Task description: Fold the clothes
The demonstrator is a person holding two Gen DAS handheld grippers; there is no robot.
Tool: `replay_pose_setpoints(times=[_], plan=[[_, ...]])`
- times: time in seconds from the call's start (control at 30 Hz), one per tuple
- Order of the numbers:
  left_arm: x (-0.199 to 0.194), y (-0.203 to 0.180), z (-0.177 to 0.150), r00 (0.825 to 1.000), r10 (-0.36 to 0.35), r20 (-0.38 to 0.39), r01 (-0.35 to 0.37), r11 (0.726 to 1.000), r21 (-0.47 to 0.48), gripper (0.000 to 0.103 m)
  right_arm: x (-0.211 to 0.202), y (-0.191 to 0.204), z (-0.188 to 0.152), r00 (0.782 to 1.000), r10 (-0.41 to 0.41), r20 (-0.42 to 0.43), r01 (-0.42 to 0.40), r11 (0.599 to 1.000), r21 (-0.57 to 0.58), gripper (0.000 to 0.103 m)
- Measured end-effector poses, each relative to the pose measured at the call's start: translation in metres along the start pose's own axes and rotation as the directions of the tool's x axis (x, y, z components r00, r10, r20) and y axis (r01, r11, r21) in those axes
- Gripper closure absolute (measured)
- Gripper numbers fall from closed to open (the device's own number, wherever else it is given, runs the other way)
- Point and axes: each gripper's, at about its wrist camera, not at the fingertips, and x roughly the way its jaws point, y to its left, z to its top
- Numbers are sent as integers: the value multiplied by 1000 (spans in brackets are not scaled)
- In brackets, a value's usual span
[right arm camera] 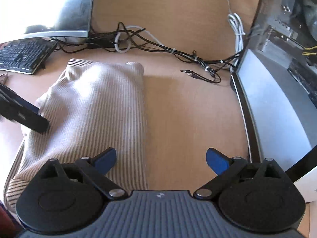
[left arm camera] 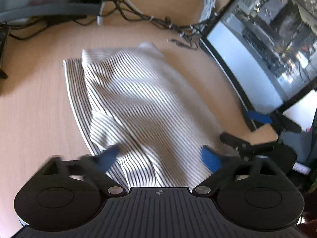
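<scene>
A white garment with thin dark stripes [left arm camera: 138, 99] lies folded into a rough rectangle on the wooden desk [left arm camera: 35, 109]. My left gripper [left arm camera: 158, 159] hovers over its near end, blue pads spread wide with rumpled cloth between and below them, not pinched. In the right wrist view its dark fingers [right arm camera: 29, 117] touch the left edge of the garment [right arm camera: 95, 109]. My right gripper [right arm camera: 161, 160] is open over the garment's near right edge: its left pad is above the cloth, its right pad above bare desk [right arm camera: 188, 109]. Nothing is held.
A tangle of black and white cables [right arm camera: 138, 41] runs across the desk behind the garment. A keyboard [right arm camera: 21, 57] and a monitor [right arm camera: 45, 6] stand at the back left. At the right is a tilted screen [right arm camera: 273, 107] backed by open computer hardware [left arm camera: 277, 29].
</scene>
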Motion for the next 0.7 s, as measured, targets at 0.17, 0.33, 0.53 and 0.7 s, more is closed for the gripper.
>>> replay_pose_setpoints(times=[0.17, 0.33, 0.53, 0.7], plan=[[27, -15, 11, 999, 42, -9, -41, 997, 65, 31, -13, -4, -3, 999, -23, 27, 22, 1000, 9, 5], [45, -20, 36, 998, 51, 34, -53, 998, 43, 30, -19, -5, -2, 999, -31, 42, 30, 999, 32, 5], [28, -21, 31, 990, 108, 88, -115, 990, 77, 12, 0, 11, -15, 999, -20, -35, 20, 1000, -4, 5], [1, -14, 11, 971, 192, 145, -214, 964, 156, 8, -4, 15, -7, 999, 6, -51, -8, 999, -52, 5]])
